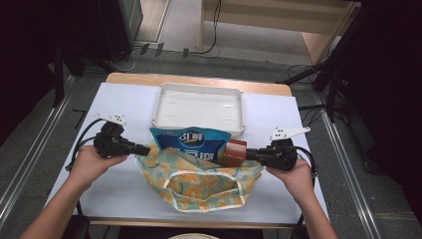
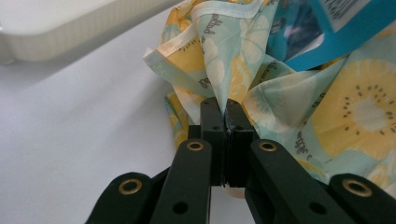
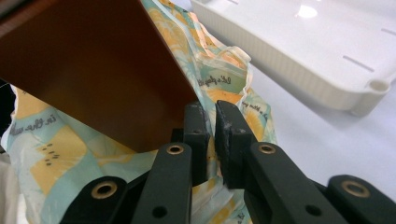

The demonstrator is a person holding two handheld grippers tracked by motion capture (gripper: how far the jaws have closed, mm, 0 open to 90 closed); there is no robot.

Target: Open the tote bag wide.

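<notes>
Left gripper: you are holding it at the left edge of the fruit-print fabric bag, its jaws pressed together on a gathered fold of the cloth; the left gripper view is showing the fold rising straight out from between them.
Right gripper: you are holding it at the bag's right edge, its jaws nearly together with bag cloth pinched between them, just beside the brown box.
Fruit-print fabric bag: it is lying on the counter between your two grippers, near the front edge, with its white-trimmed opening facing you.
Blue snack pouch: it is sticking out of the far side of the bag, leaning toward the tray.
Brown box: it is sitting at the bag's right end, touching the pouch's right side and close against your right gripper's jaws.
White tray: it is resting on the counter beyond the bag, near the far edge, with the pouch's top just in front of its near rim.
Your hands: the left hand and right hand are each wrapping a gripper body from below.
</notes>
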